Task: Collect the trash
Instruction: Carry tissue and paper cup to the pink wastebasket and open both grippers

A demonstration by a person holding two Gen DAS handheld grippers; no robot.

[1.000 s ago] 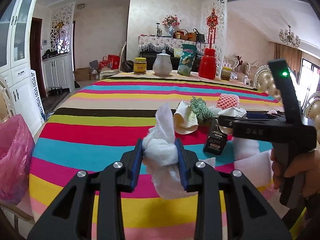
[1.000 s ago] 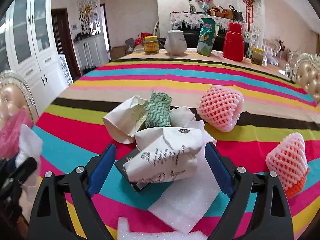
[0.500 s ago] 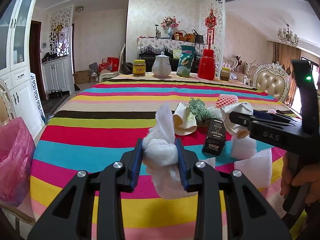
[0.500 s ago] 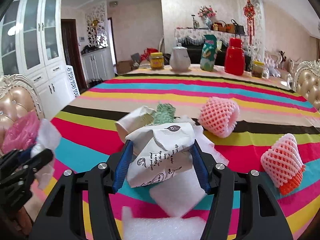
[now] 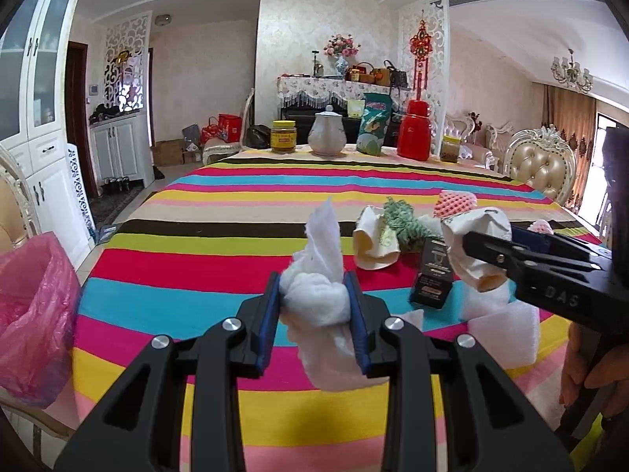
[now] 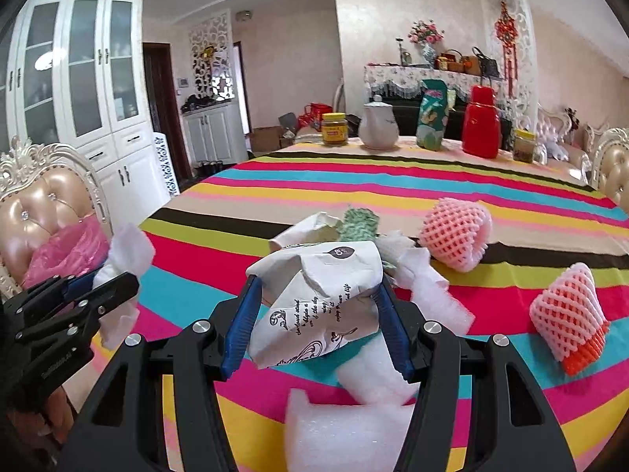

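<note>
My left gripper (image 5: 314,306) is shut on a crumpled white tissue (image 5: 318,271), held above the striped table (image 5: 220,204). My right gripper (image 6: 318,314) is shut on a crushed white paper cup (image 6: 318,295) with black print, lifted off the table. That cup (image 5: 475,247) also shows at the right of the left wrist view. A pink trash bag (image 5: 35,314) hangs at the table's left edge. Still on the table are another crushed cup (image 5: 373,244), a green wad (image 5: 405,224), a black box (image 5: 432,279), white foam pieces (image 6: 346,428) and two pink foam nets (image 6: 456,232) (image 6: 566,310).
At the table's far edge stand a yellow jar (image 5: 284,136), a white teapot (image 5: 327,136), a green bag (image 5: 373,129) and a red thermos (image 5: 413,129). Padded chairs stand at the left (image 6: 43,212) and right (image 5: 542,165). White cabinets (image 6: 78,90) line the left wall.
My right gripper closed on the printed paper cup and lifted it off the table. My left gripper kept hold of the tissue and stayed roughly in place.
</note>
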